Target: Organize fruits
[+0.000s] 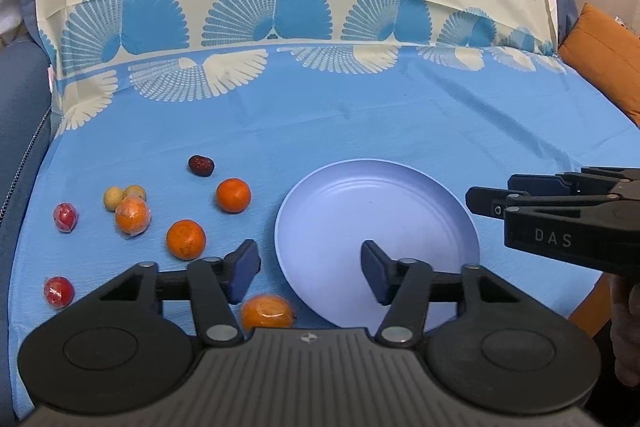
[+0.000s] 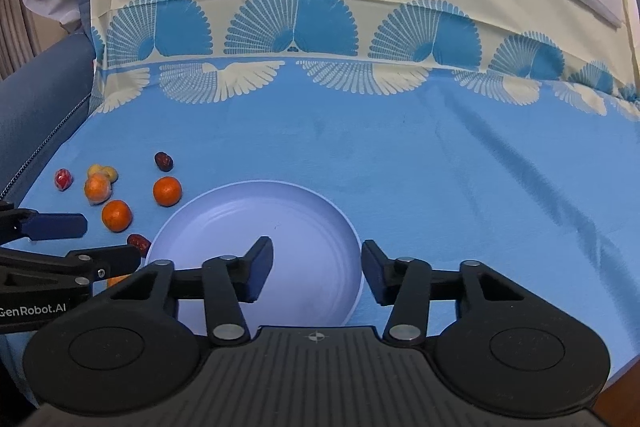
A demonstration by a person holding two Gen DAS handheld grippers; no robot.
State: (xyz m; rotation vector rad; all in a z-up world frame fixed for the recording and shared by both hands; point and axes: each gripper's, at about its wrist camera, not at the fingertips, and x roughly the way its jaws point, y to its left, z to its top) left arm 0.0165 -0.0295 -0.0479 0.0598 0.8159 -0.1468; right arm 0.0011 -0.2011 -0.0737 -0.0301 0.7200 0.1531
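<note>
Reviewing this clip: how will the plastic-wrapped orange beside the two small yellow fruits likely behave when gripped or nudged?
The wrapped orange is round, so a nudge would probably roll it. Its glossy, wrinkled film may slip against the fingers. It looks firm enough for a moderate squeeze.

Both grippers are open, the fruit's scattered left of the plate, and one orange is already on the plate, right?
Not quite: the plate has nothing on it, as the right wrist view shows. Both the left gripper and the right gripper are open, and the fruit, such as the nearest orange, lies on the cloth left of it.
</note>
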